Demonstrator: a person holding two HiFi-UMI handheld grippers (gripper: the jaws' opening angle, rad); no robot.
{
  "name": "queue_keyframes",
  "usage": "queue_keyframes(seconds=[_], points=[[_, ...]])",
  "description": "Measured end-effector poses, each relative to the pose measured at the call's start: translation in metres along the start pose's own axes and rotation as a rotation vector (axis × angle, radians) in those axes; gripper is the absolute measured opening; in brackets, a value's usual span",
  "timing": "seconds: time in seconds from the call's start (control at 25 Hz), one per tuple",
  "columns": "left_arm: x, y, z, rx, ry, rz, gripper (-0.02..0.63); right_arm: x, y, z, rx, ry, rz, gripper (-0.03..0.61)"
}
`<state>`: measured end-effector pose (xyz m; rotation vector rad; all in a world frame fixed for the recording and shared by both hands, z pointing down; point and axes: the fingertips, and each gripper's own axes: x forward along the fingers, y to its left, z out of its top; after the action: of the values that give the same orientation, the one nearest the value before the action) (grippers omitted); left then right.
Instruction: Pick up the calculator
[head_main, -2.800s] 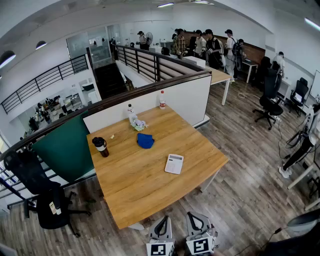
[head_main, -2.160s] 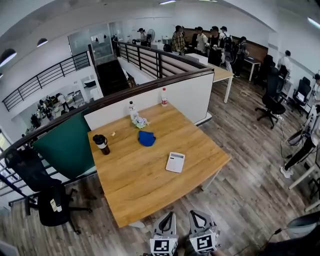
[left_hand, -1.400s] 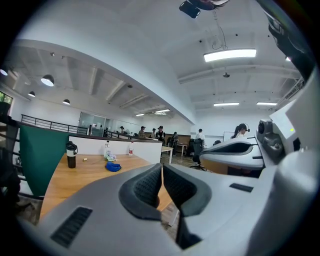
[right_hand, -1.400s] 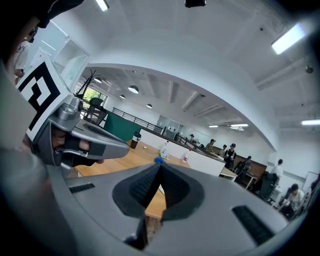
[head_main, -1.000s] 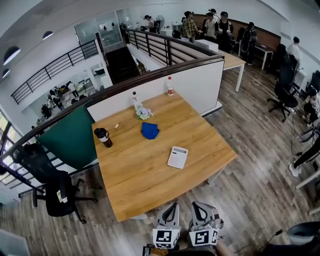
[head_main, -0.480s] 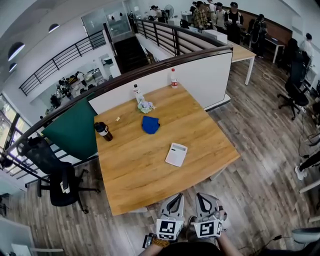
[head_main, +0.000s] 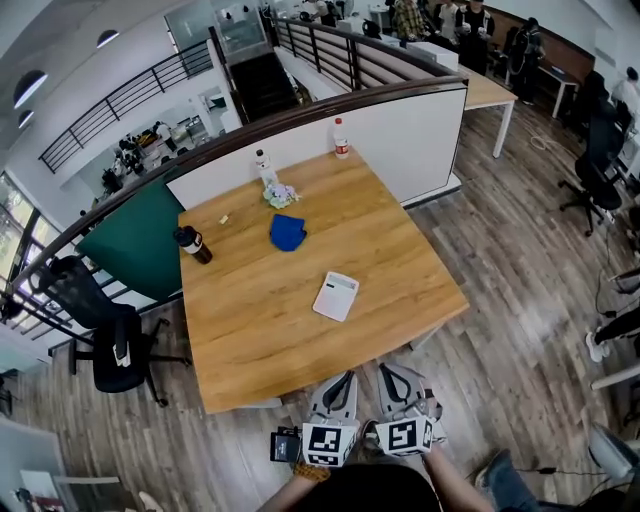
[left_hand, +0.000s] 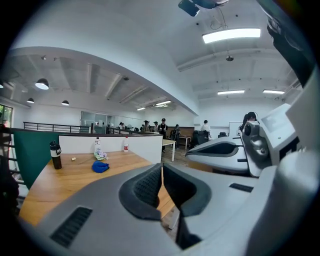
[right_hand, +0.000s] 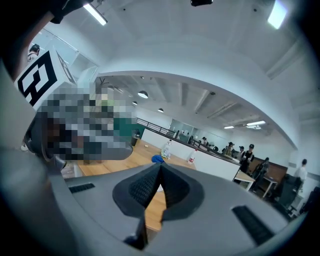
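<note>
The white calculator (head_main: 336, 296) lies flat on the wooden table (head_main: 260, 340), right of its middle. Both grippers hang side by side off the table's near edge, short of the calculator and pointing toward it. The left gripper (head_main: 344, 379) is shut with nothing in it, and its pads meet in the left gripper view (left_hand: 162, 165). To its right, the right gripper (head_main: 387, 371) is also shut and empty, its tips touching in the right gripper view (right_hand: 160, 165). Each gripper's own jaws hide the calculator in its gripper view.
A blue cloth (head_main: 287, 232), a dark flask (head_main: 190, 244), two bottles (head_main: 341, 138) (head_main: 262, 165) and a small bunch of flowers (head_main: 280, 194) sit toward the table's far side. A white partition (head_main: 400, 130) borders that side. A black office chair (head_main: 110, 340) stands left.
Both grippers have come forward to the table's near edge, side by side and still shut. The head view has closed in, and the table objects stay put.
</note>
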<state>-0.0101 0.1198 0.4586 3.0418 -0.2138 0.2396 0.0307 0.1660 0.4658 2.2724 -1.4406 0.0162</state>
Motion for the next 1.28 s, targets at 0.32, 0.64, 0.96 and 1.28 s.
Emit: queue_keyframes(seconds=[0.32,0.64,0.96,1.28], points=[[0.025,0.012,0.000,-0.010,0.006,0.003,0.028,0.024,-0.009,-0.016,0.034,0.077,0.022,0.006],[0.070,0.053,0.005,-0.058,-0.050,0.015,0.028,0.063,-0.022,-0.024,0.010,0.180,0.035,0.006],[0.103,0.105,0.011,0.001,-0.110,0.041,0.028,0.123,-0.033,0.003,-0.037,0.187,0.066,0.006],[0.117,0.141,-0.009,0.006,-0.067,0.111,0.029,0.165,-0.034,-0.006,-0.043,0.214,0.146,0.006]])
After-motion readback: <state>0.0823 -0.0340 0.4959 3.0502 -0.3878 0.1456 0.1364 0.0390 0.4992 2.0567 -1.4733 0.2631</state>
